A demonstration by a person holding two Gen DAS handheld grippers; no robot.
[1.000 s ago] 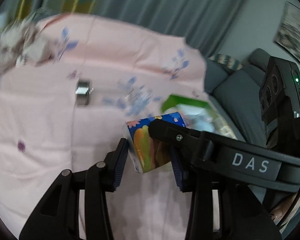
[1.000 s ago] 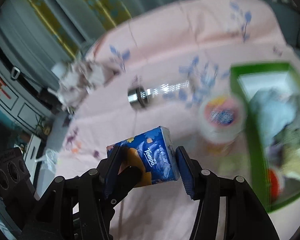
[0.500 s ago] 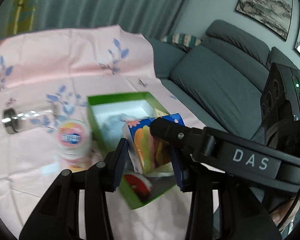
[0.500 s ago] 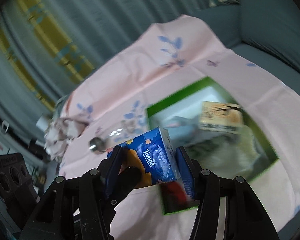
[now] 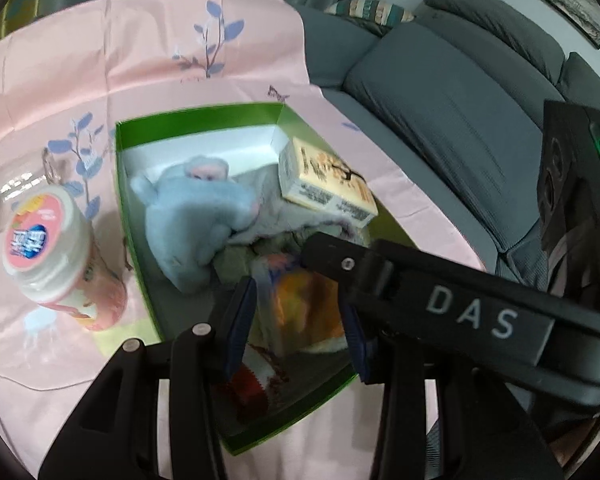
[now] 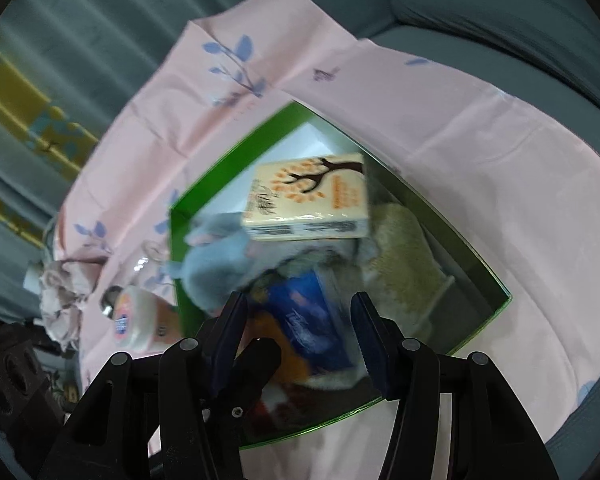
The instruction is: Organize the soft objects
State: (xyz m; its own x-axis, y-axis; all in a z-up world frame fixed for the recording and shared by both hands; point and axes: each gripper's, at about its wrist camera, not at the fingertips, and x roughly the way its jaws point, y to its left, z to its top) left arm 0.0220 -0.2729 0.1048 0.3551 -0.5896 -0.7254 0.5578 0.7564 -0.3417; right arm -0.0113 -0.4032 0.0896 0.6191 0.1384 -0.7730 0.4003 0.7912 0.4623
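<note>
Item: blue tissue pack (image 6: 312, 316), lying blurred in the green box (image 5: 196, 122) between your spread right gripper (image 6: 300, 332) jaws.

Your left gripper (image 5: 296, 320) is straddling it, jaws parted. "DAS" is showing on your tool; pink floral cloth (image 5: 80, 52), grey sofa (image 5: 440, 92) are surrounding.

tissue pack (image 6: 312, 316) | blue-orange, blurred | over green box (image 6: 228, 160), seemingly loose
</note>
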